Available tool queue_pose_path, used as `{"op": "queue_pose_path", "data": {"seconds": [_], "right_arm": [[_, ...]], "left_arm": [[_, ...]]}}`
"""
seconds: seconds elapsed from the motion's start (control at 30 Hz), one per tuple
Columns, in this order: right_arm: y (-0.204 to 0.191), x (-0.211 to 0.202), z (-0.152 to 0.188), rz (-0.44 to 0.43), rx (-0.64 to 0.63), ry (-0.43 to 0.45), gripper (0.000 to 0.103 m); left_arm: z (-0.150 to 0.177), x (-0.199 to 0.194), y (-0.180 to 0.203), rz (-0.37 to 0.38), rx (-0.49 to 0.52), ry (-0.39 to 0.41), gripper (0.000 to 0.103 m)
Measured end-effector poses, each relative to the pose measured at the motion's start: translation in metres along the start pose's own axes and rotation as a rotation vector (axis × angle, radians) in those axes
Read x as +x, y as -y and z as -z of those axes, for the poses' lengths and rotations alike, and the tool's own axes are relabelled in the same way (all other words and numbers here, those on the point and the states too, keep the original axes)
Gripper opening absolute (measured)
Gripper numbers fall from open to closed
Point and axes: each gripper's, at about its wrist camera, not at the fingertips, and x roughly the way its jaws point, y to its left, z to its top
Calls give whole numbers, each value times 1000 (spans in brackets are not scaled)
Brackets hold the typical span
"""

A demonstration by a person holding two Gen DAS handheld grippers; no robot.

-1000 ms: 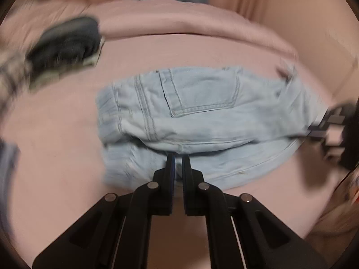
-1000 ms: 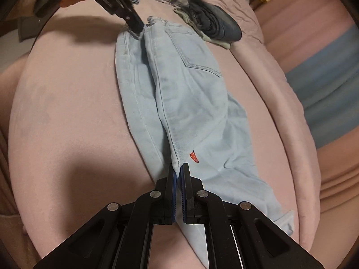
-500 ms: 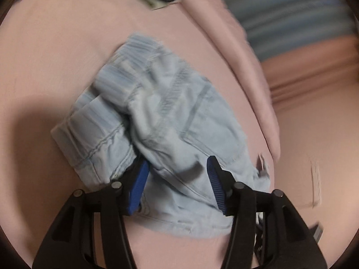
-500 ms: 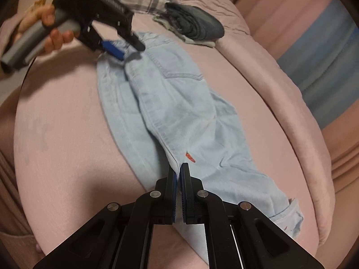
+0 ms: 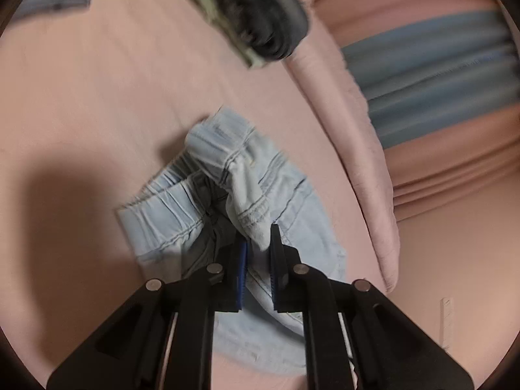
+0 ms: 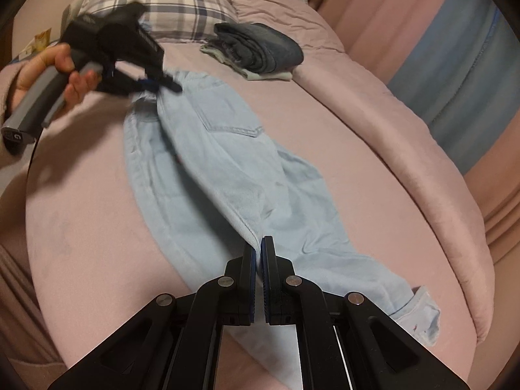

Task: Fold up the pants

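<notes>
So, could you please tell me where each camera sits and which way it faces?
Left wrist: on the left gripper, looking down its fingers at the waistband of the jeans on the bed; folded clothes beyond.
Right wrist: on the right gripper, looking up the bed along the jeans toward the pillow; the left hand and left gripper show.
Shared: jeans, folded clothes, bed.

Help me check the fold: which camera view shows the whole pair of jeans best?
The right wrist view: the jeans stretch along the bed from waistband to leg hem. The left wrist view shows only the bunched waistband end, blurred, between the left gripper fingers.
</notes>
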Motion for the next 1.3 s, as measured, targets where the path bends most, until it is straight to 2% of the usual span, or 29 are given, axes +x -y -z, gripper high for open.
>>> {"op": "queue_pose_path", "data": {"seconds": [0.1, 0.37, 0.5, 0.57, 0.67, 0.73, 0.8, 0.87, 0.93, 1.0, 1.03, 1.07, 1.1, 1.13, 1.2, 1.27, 1.3], "right_arm": [[-10, 0, 4, -4, -27, -5, 3], [-31, 17, 18, -38, -75, -68, 3], [-32, 26, 27, -58, -71, -109, 5], [-23, 29, 28, -99, -15, -134, 6], [-2, 12, 23, -171, 102, -88, 13], [15, 3, 19, -215, 196, -42, 20], [31, 0, 16, -228, 294, -6, 25], [41, 12, 15, -186, 371, -21, 25], [42, 30, 17, -200, 420, -66, 25], [36, 54, 25, -255, 444, -167, 26], [34, 61, 30, -264, 453, -181, 27], [38, 57, 33, -286, 479, -147, 27], [44, 53, 35, -320, 515, -150, 27], [51, 49, 37, -346, 553, -148, 27], [78, 29, 46, -416, 665, -87, 29], [121, 1, 59, -397, 776, 1, 39], [139, -8, 66, -368, 822, 22, 47]], "left_arm": [[11, -13, -2, -25, 53, 3, 10], [28, -5, -28, -69, 16, -41, 11], [30, -3, -17, -122, 130, -86, 20], [31, -12, -11, -179, 202, -89, 33], [32, -33, -4, -220, 302, -38, 35], [34, -40, 6, -204, 352, -16, 35], [38, -30, 22, -157, 400, -28, 35], [48, -10, 39, -110, 437, -72, 35], [62, 14, 53, -75, 490, -112, 39], [77, 44, 61, -99, 533, -183, 42], [83, 59, 61, -130, 542, -226, 42], [91, 74, 60, -176, 567, -276, 42], [97, 81, 60, -216, 612, -283, 42], [101, 83, 63, -233, 662, -276, 44], [107, 82, 70, -235, 730, -290, 53], [110, 79, 77, -229, 773, -306, 53], [113, 78, 83, -220, 803, -308, 53]]}}
